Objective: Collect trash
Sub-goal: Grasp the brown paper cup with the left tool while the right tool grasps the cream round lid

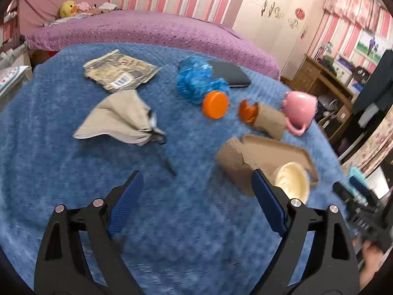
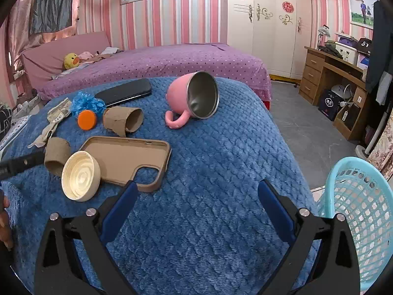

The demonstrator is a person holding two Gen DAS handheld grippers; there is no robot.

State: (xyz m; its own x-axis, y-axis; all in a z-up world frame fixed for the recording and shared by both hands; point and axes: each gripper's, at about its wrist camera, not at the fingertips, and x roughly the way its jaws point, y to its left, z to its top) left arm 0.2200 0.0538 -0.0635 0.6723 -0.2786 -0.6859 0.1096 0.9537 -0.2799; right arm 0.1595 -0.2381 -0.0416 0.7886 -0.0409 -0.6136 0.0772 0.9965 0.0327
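Trash lies on a blue blanket (image 1: 73, 184): a crumpled wrapper (image 1: 120, 70), a blue plastic wad (image 1: 196, 78), an orange lid (image 1: 215, 104), a cardboard tube (image 2: 124, 119) and a second tube (image 2: 57, 156), a cream lid (image 2: 80, 175). My left gripper (image 1: 196, 184) is open and empty above the blanket. My right gripper (image 2: 195, 191) is open and empty, near the brown phone case (image 2: 127, 157). A light blue basket (image 2: 361, 211) stands at the right edge.
A pink mug (image 2: 194, 98) lies on its side. A black phone (image 2: 125, 91) and a beige mask (image 1: 122, 119) also lie on the blanket. A purple bed (image 2: 159, 61) is behind, a wooden desk (image 2: 331, 78) to the right.
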